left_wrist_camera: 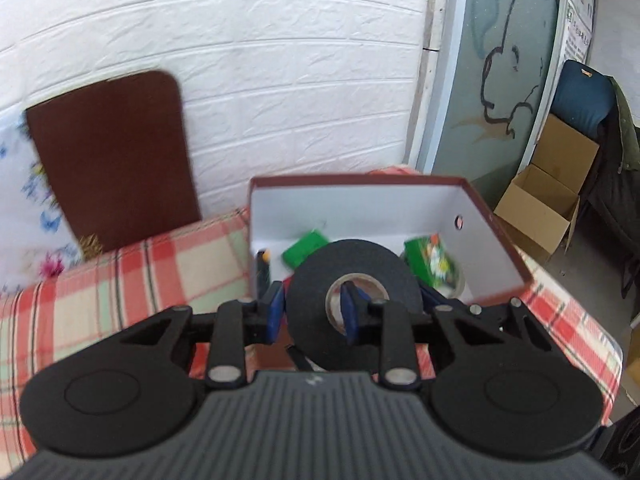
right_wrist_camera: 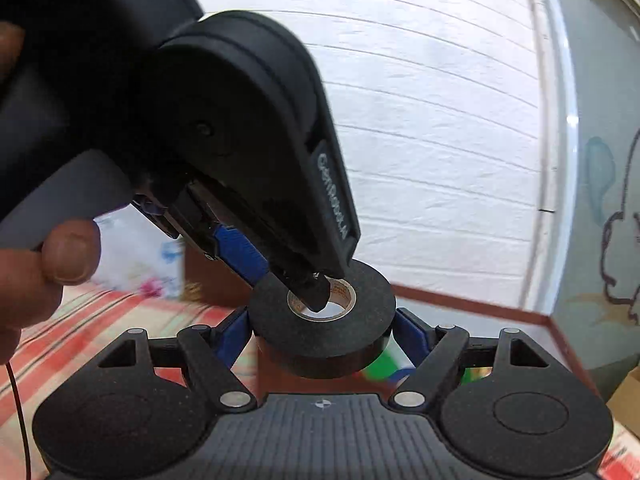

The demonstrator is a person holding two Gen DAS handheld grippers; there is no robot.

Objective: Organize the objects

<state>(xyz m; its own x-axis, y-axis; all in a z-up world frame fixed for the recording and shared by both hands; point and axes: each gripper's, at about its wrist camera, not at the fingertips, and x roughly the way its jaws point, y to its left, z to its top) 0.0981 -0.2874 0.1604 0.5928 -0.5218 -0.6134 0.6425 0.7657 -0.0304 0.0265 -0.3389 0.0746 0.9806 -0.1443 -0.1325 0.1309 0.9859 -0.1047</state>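
Note:
A black tape roll [left_wrist_camera: 352, 304] is held in the air near the front rim of a maroon box [left_wrist_camera: 496, 224] with a white inside. My left gripper [left_wrist_camera: 314, 308] is shut on the tape roll's wall, one finger inside the hole and one outside. In the right wrist view the tape roll [right_wrist_camera: 324, 320] lies flat between my right gripper's blue fingers [right_wrist_camera: 412, 340]. My right gripper [right_wrist_camera: 322, 340] clamps its outer sides. The left gripper's black body [right_wrist_camera: 240, 140] comes down from above into the roll's hole.
The box holds green packets [left_wrist_camera: 306, 248], a dark marker [left_wrist_camera: 262, 268] and another roll [left_wrist_camera: 456, 280]. It stands on a red plaid cloth [left_wrist_camera: 120, 280]. A brown board [left_wrist_camera: 112, 160] leans on the white brick wall. Cardboard boxes [left_wrist_camera: 548, 204] stand at the right.

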